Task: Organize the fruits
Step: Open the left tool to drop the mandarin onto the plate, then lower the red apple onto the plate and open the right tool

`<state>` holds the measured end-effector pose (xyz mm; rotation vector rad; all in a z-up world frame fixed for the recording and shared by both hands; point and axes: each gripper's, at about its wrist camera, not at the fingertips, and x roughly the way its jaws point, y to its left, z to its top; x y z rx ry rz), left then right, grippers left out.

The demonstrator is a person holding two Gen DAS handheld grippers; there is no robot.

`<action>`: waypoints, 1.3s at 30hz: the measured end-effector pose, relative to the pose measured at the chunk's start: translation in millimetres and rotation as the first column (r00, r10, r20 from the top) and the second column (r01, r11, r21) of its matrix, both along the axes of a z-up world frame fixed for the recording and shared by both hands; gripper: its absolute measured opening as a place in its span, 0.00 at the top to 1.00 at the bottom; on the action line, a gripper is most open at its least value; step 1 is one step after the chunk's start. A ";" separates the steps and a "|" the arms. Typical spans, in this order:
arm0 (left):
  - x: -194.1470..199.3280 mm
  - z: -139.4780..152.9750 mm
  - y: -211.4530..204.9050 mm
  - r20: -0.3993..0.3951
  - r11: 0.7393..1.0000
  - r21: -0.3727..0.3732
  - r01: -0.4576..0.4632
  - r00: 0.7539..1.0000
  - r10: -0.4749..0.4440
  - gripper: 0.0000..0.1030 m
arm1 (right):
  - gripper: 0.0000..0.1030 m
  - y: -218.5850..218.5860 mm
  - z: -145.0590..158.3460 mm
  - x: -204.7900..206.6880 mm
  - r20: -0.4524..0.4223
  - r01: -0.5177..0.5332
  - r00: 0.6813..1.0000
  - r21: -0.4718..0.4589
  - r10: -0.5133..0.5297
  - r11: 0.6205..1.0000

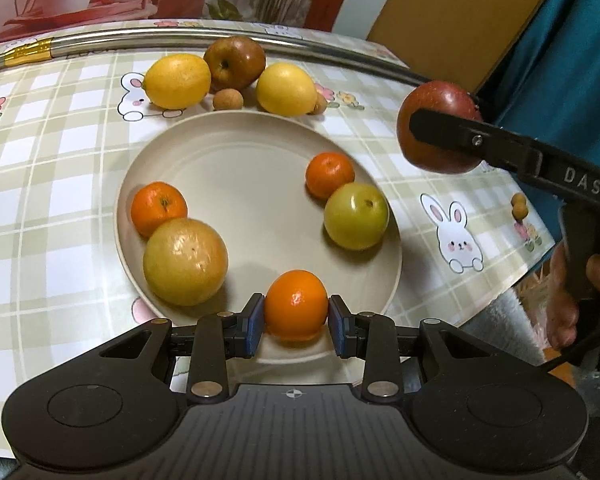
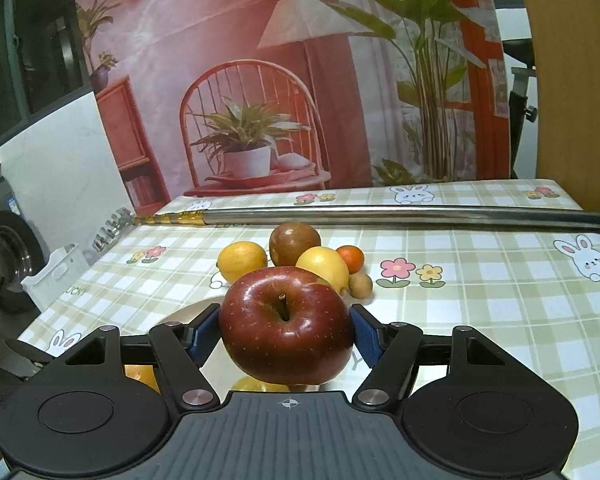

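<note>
From my left wrist camera, my left gripper [image 1: 296, 326] is clamped on an orange [image 1: 296, 305], blue pads pressing its two sides, just above the near rim of the plate [image 1: 260, 152]. Already on the plate: two tangerines [image 1: 159, 208], a big yellow fruit [image 1: 185, 261] and a green one [image 1: 356, 216]. Behind the plate, on the tablecloth [image 1: 40, 184], sit two lemons [image 1: 177, 81], a brown apple [image 1: 235, 63] and two small round brown fruits, one of them [image 1: 228, 100] between the lemons. At the right, my right gripper [image 1: 440, 132] carries a red apple [image 1: 438, 126] in the air beyond the plate's far right edge.

From my right wrist camera, the right gripper [image 2: 286, 334] holds that red apple [image 2: 286, 326] at mid width, stem up, pads on its flanks. The plate is mostly hidden beneath it; the loose fruit lies ahead, before a metal rod [image 2: 380, 213].

As I judge it, both fruits are bound for the plate. I'd lower the orange onto the bare near section, clear of the yellow fruit, let it touch before loosening the pads, and bring the apple down in the bare middle afterwards, so neither rolls into a neighbour or off the rim.
</note>
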<state>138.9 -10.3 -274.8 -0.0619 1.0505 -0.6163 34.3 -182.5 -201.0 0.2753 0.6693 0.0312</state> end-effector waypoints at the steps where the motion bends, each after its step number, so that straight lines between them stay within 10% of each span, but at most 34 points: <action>1: -0.2 -0.7 0.0 -0.001 1.000 0.001 -0.002 1.000 0.002 0.65 | 0.38 0.4 0.2 -1.1 -0.001 0.001 1.000 0.001 -0.001 1.000; 21: -11.1 24.8 16.1 0.106 0.998 -0.051 -0.041 0.993 0.047 0.51 | 0.37 0.7 -5.3 -1.1 -0.027 -0.003 1.000 0.014 0.004 1.000; 39: -7.8 74.2 85.6 0.261 0.937 -0.163 -0.311 0.902 0.344 0.51 | 0.38 59.9 -20.6 51.2 -0.107 -0.215 0.972 -0.049 0.209 0.975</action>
